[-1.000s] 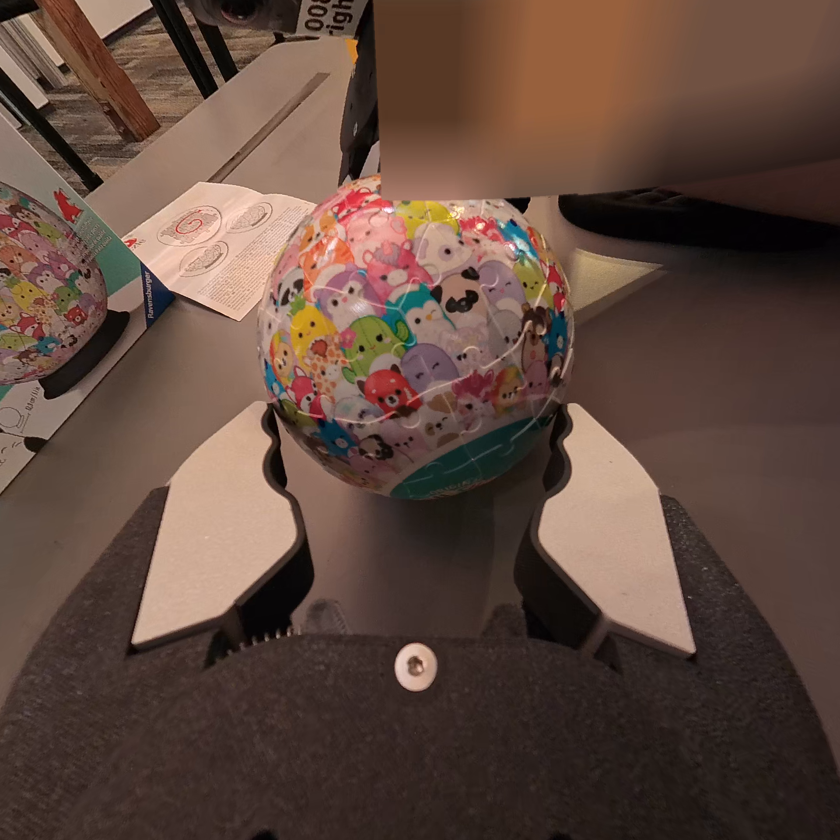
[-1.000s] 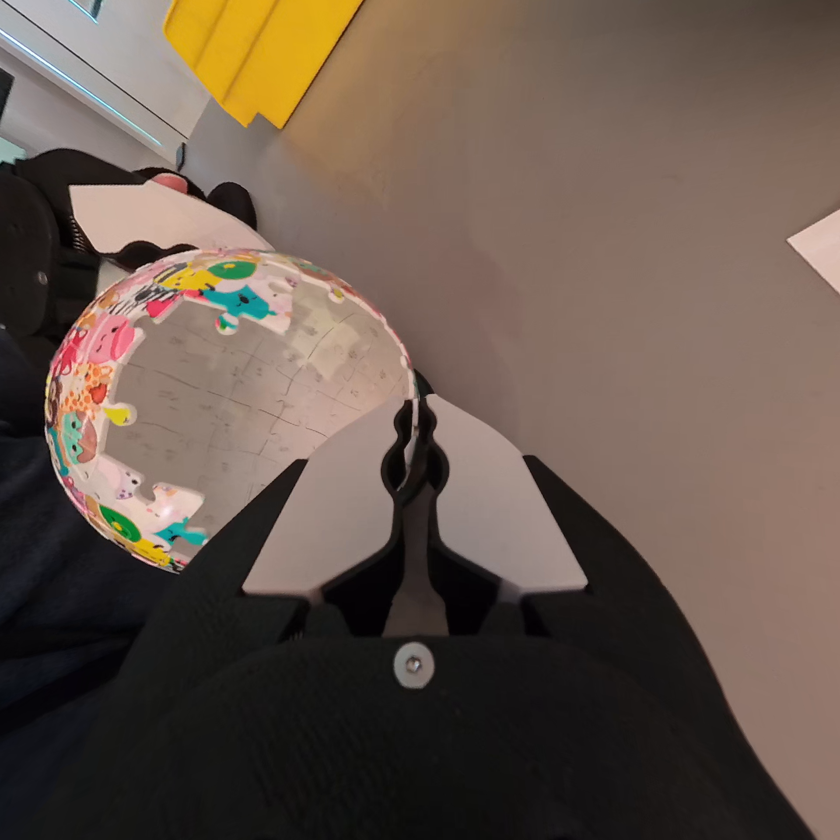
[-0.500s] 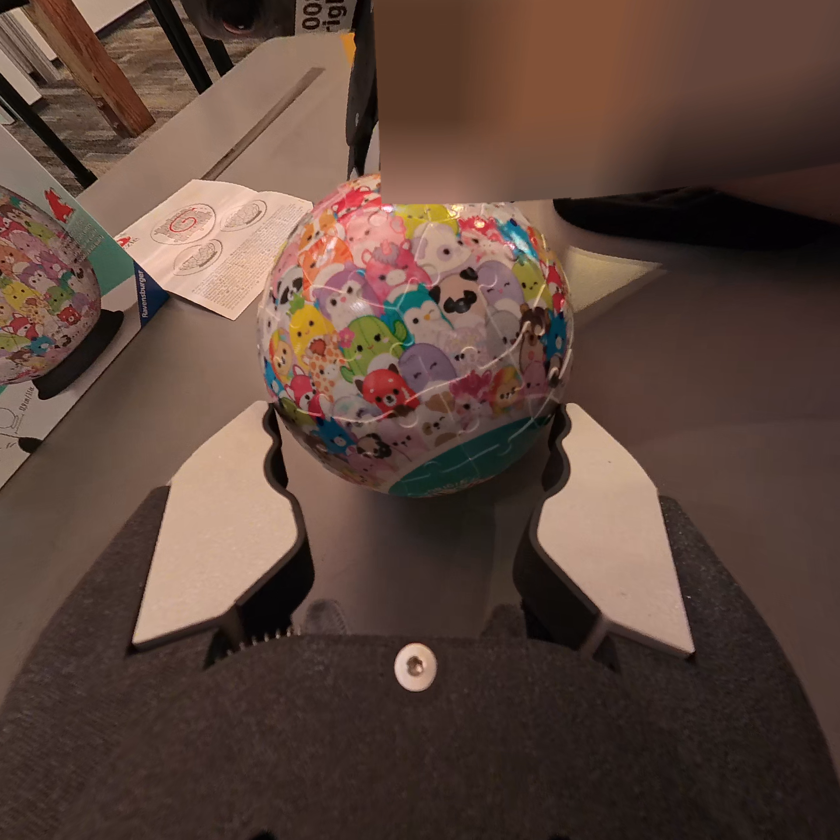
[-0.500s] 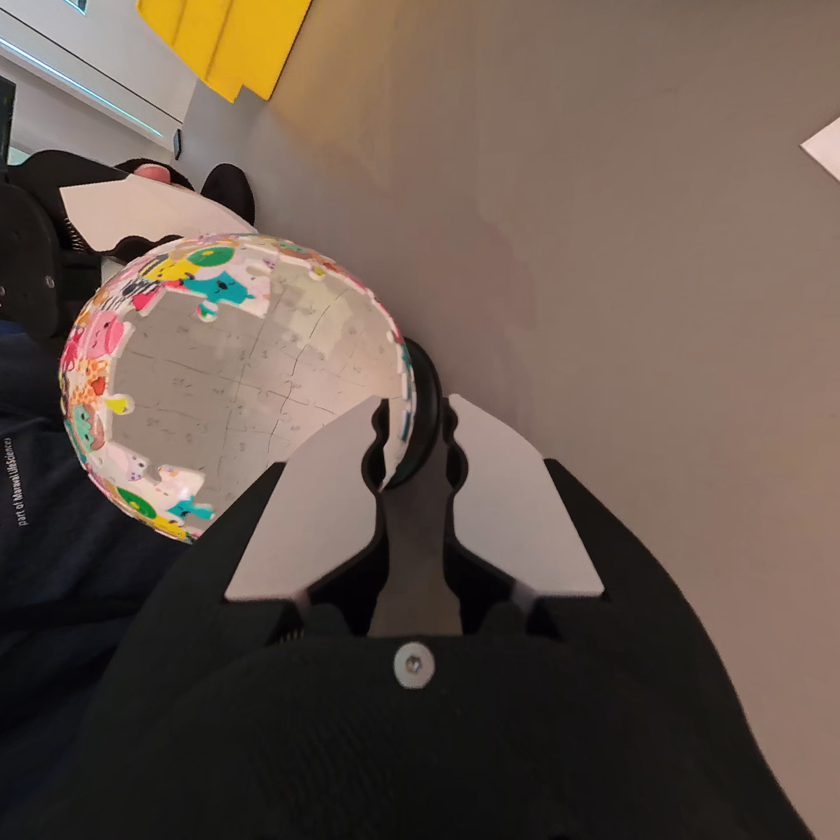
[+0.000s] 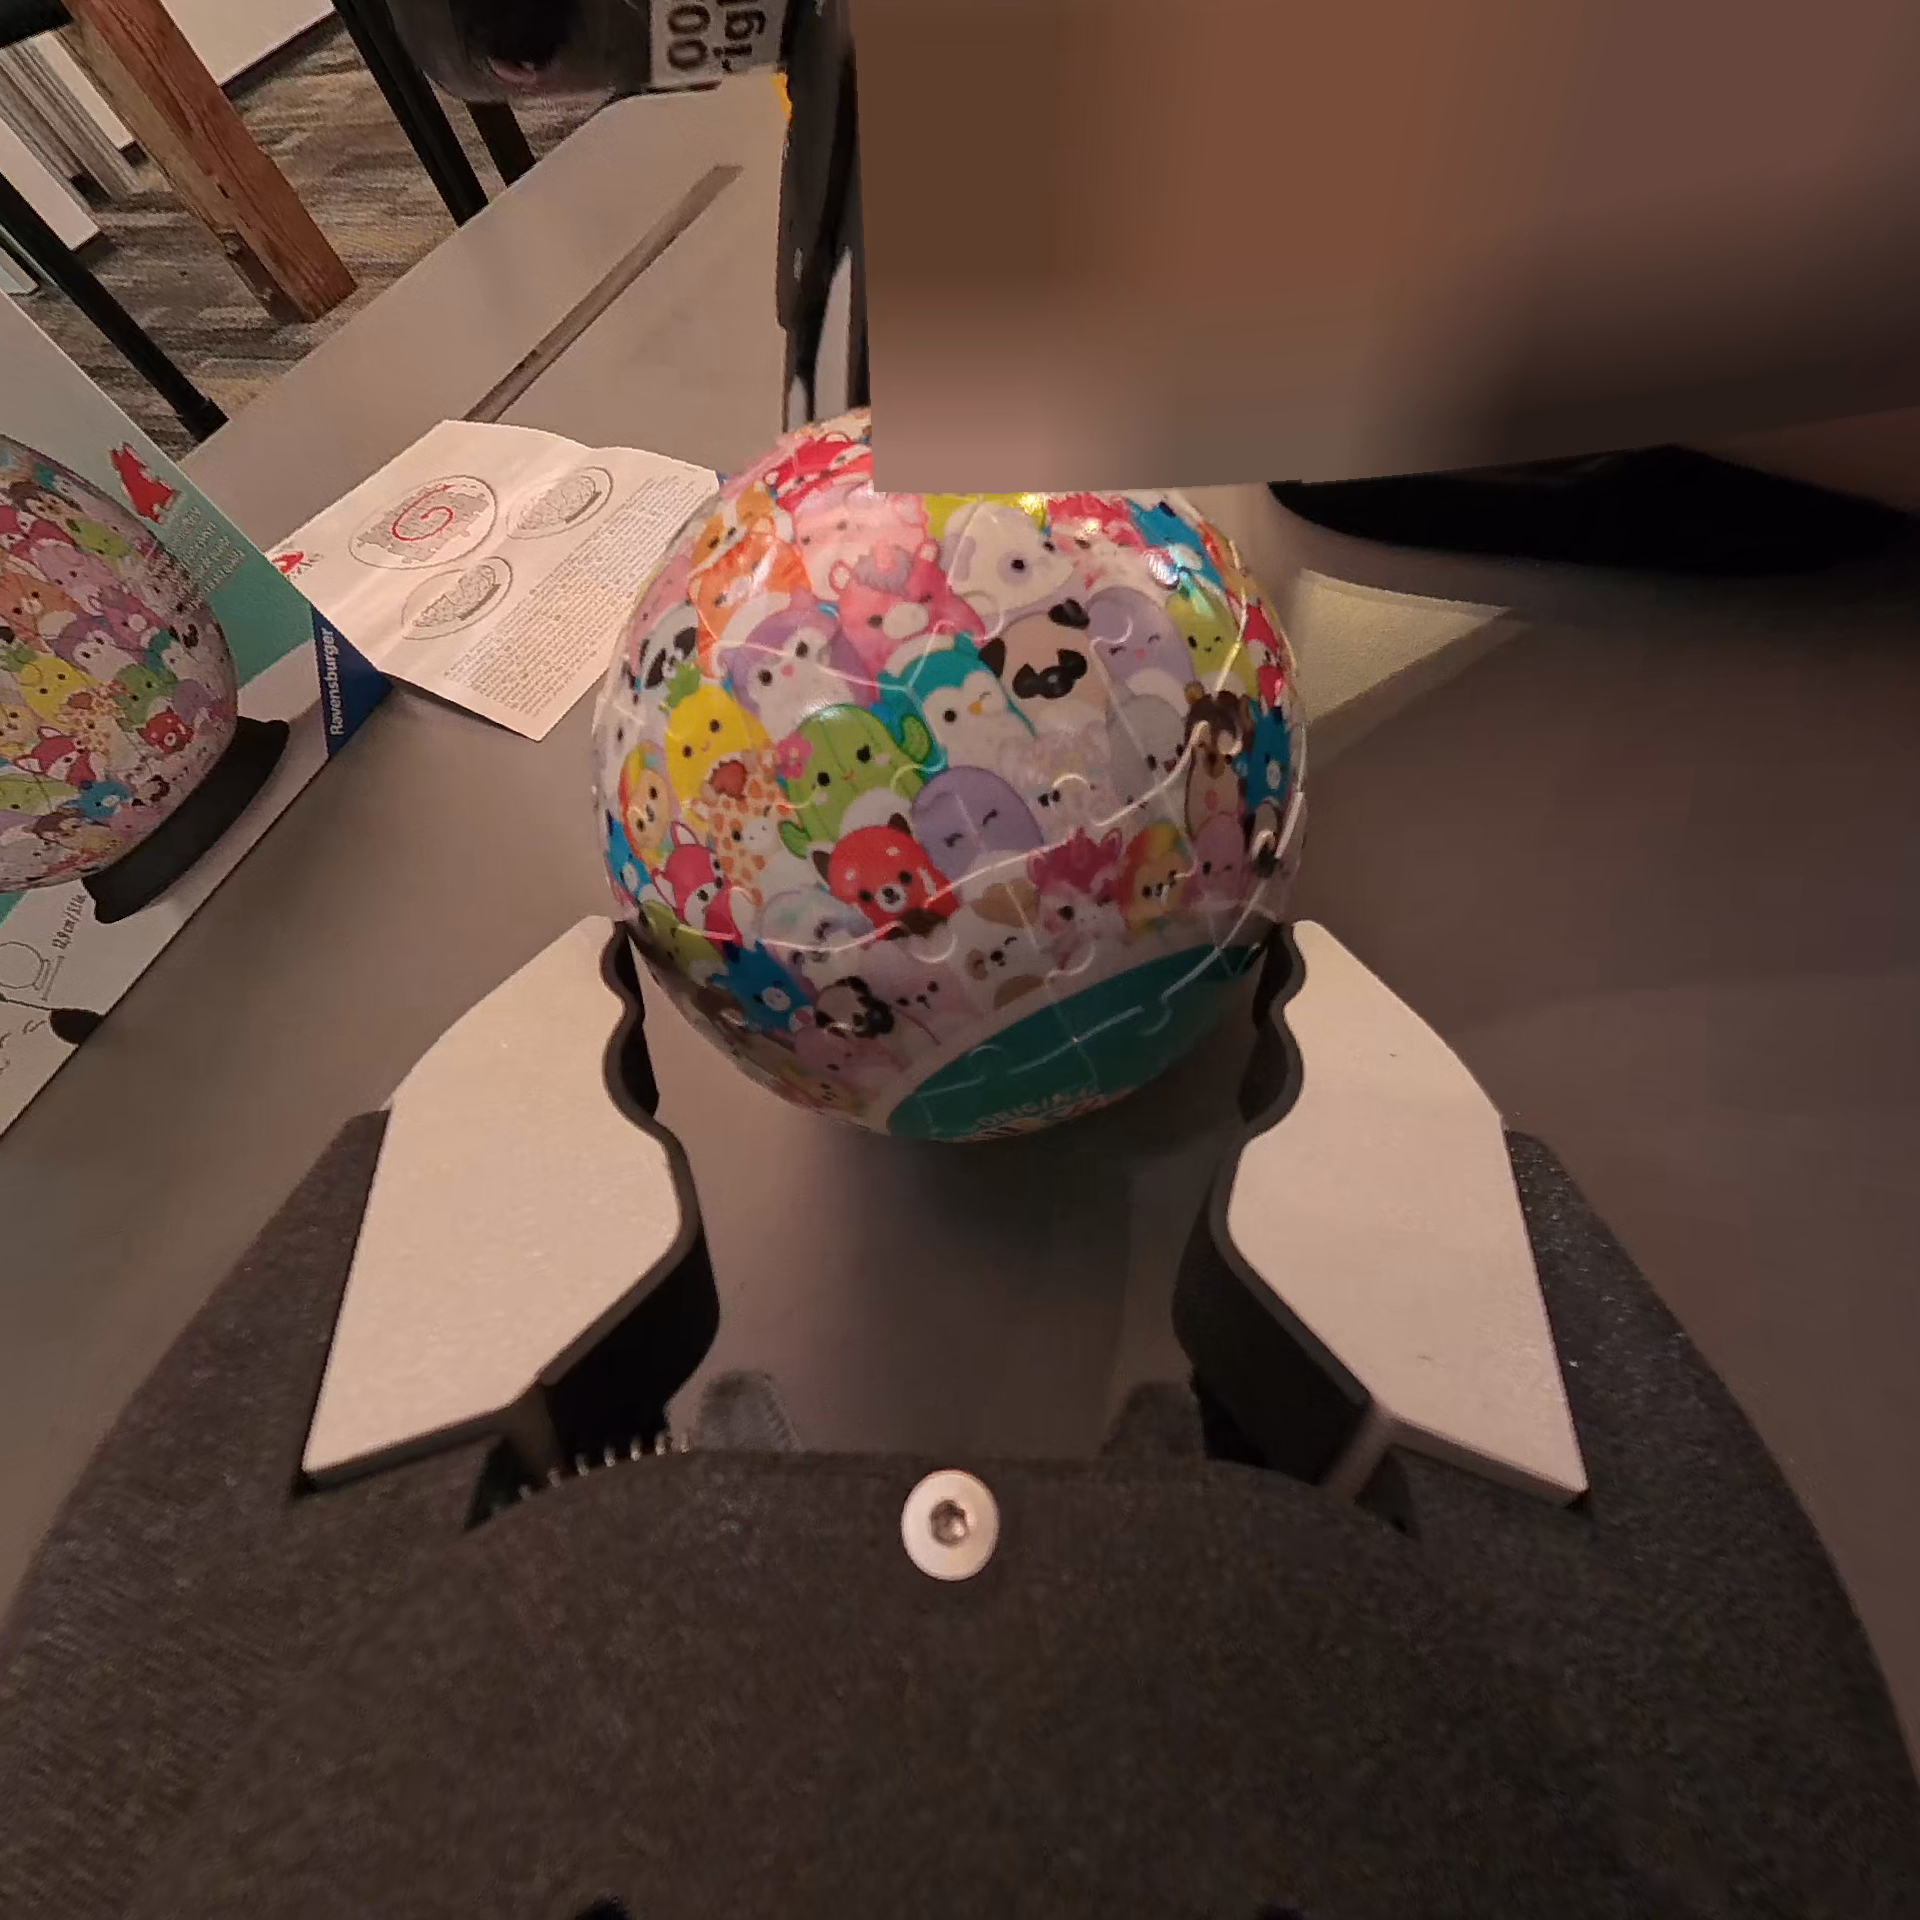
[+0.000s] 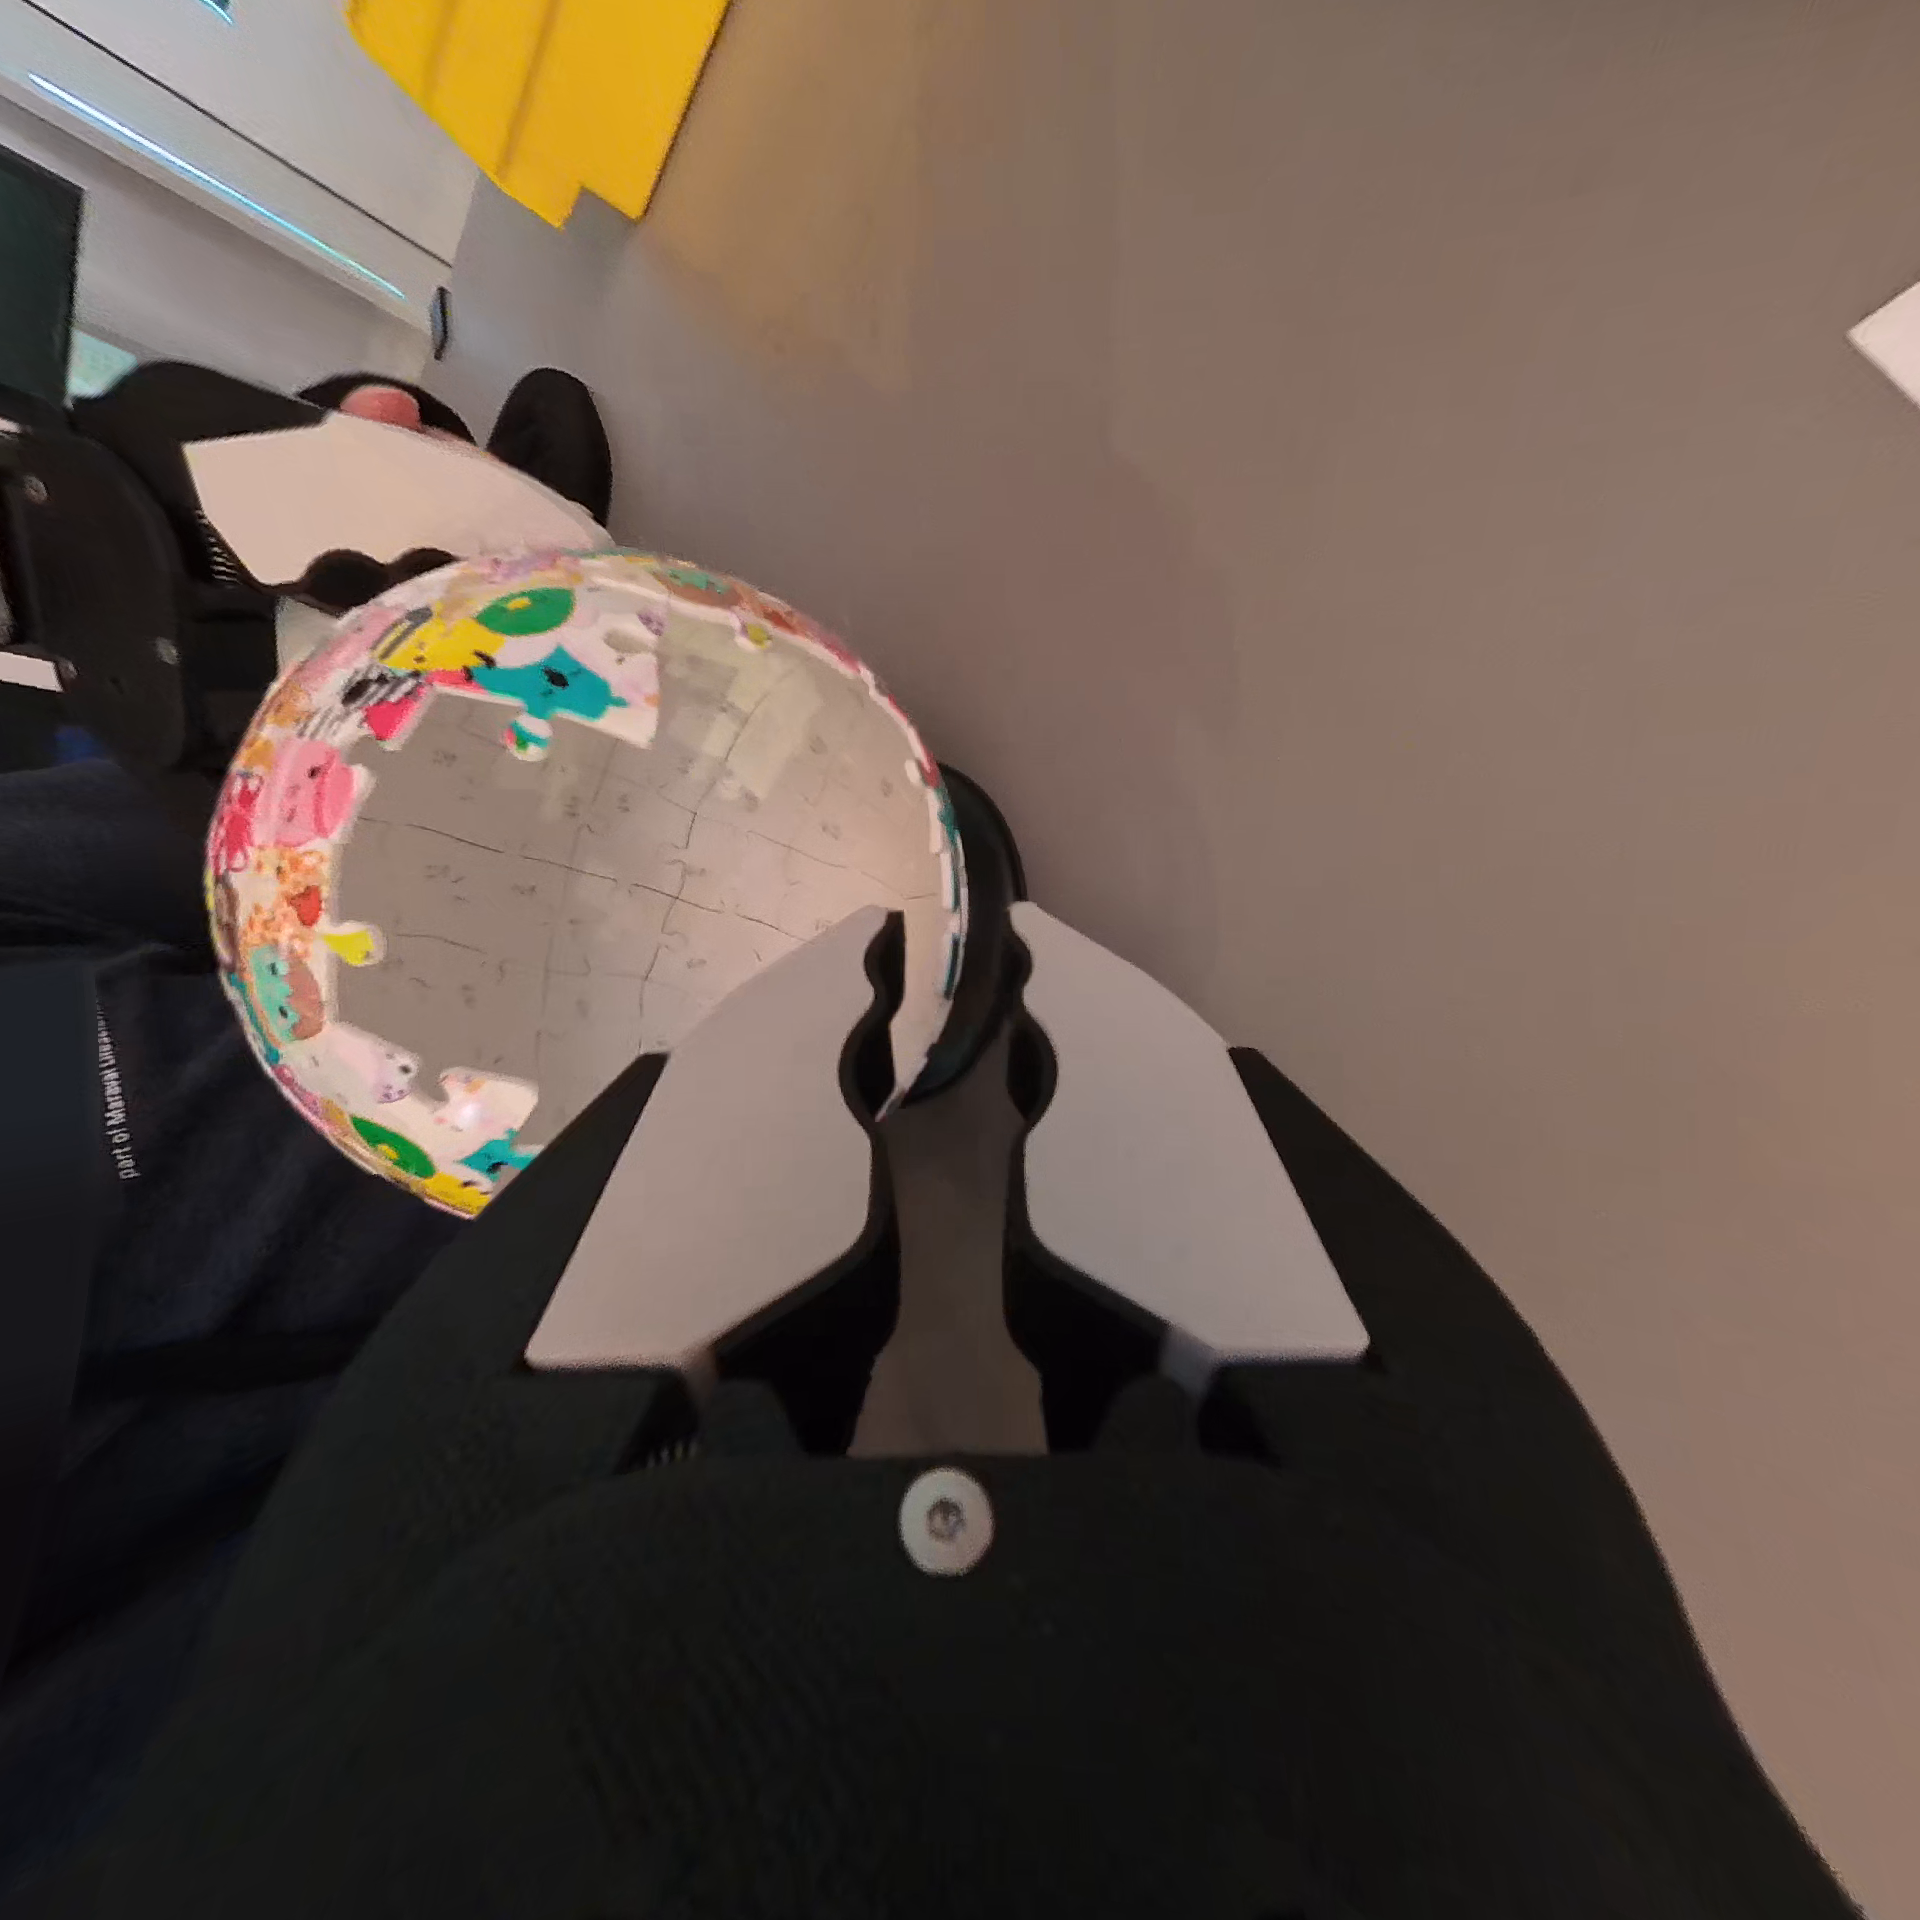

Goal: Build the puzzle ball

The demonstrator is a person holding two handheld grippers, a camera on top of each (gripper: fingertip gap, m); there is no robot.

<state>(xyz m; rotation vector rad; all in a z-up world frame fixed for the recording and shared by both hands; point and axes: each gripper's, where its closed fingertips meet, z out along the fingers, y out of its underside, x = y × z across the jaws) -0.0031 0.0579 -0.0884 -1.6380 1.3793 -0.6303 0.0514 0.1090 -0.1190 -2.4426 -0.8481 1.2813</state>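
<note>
The puzzle ball (image 5: 945, 790) is covered in colourful cartoon creatures, with a teal patch low on its right. My left gripper (image 5: 951, 940) is shut on it, a fingertip against each lower side, just above the grey table (image 5: 1558, 831). In the right wrist view the ball (image 6: 582, 883) shows a large jagged opening and its white inside. My right gripper (image 6: 951, 935) is open by a small gap. It straddles the opening's rim, one finger inside the ball and one outside. One finger of the left gripper (image 6: 364, 499) shows behind the ball.
The puzzle's box (image 5: 125, 675) stands at the left, with an unfolded instruction sheet (image 5: 499, 571) beside it. A yellow object (image 6: 540, 94) lies at the table's far end, and a white paper corner (image 6: 1891, 343) at the right. A person's dark clothing (image 6: 156, 1143) is close behind the ball. Some 9 cm of space lies between my two pairs of fingers.
My right gripper was shut on the ball's rim and has opened, its fingers now a small way apart around the rim. The left gripper still holds the ball in place.
</note>
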